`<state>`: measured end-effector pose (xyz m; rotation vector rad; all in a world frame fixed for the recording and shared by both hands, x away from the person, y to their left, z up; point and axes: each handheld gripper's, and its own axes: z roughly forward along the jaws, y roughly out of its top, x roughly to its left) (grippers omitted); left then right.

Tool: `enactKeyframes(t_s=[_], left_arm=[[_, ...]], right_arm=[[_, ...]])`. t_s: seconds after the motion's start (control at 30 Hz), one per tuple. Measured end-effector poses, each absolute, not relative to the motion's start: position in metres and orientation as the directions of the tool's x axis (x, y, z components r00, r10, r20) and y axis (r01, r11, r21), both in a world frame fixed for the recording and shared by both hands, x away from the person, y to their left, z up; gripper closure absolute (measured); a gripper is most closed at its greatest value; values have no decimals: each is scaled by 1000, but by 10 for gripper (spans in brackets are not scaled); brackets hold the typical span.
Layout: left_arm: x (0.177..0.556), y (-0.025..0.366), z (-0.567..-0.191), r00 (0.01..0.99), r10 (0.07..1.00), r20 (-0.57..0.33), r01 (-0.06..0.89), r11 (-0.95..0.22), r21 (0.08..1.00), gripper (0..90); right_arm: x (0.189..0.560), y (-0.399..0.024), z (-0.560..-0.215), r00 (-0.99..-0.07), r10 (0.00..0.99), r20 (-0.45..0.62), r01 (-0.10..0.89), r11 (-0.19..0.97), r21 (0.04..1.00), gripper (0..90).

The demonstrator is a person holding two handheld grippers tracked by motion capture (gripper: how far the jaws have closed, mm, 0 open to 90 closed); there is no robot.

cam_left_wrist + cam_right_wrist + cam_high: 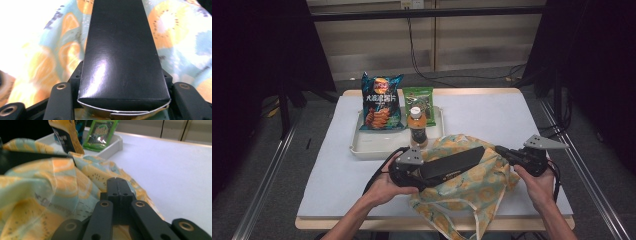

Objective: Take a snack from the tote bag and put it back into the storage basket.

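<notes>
A long black box [452, 165] lies slanted over a fruit-print cloth bag [472, 192] at the table's front. My left gripper [427, 172] is shut on the box's near end. In the left gripper view the box [120, 55] runs away from the gripper [122, 76] over the bag [57, 57], with one jaw on each side of it. My right gripper [501, 150] is at the bag's right rim. In the right gripper view its jaws [117, 182] are pressed together on the bag's cloth [50, 182].
A white tray [362, 147] behind the bag holds a blue chip bag [382, 102], a green snack packet [418, 100] and an orange drink bottle [417, 127]. White tabletop [492, 115] stretches to the right of the tray. A loose bag handle hangs over the front edge.
</notes>
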<state>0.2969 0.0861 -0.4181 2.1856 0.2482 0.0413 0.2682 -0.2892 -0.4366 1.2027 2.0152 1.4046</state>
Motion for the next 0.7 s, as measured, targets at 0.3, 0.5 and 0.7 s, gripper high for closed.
enactKeyframes(t_s=[0.3,0.5,0.7], left_arm=[[302,96,-405,970,232,-72,182,-500,847,442],[308,105,-401,965,247,-87,199,-474,858,441],[309,108,-400,967,236,-92,198,-479,855,440]], right_arm=[[265,-288,-446,-558,820,129,439,160,884,900],[264,-281,-447,-589,797,134,434,172,884,897],[263,-282,-446,-624,766,154,415,157,896,726]])
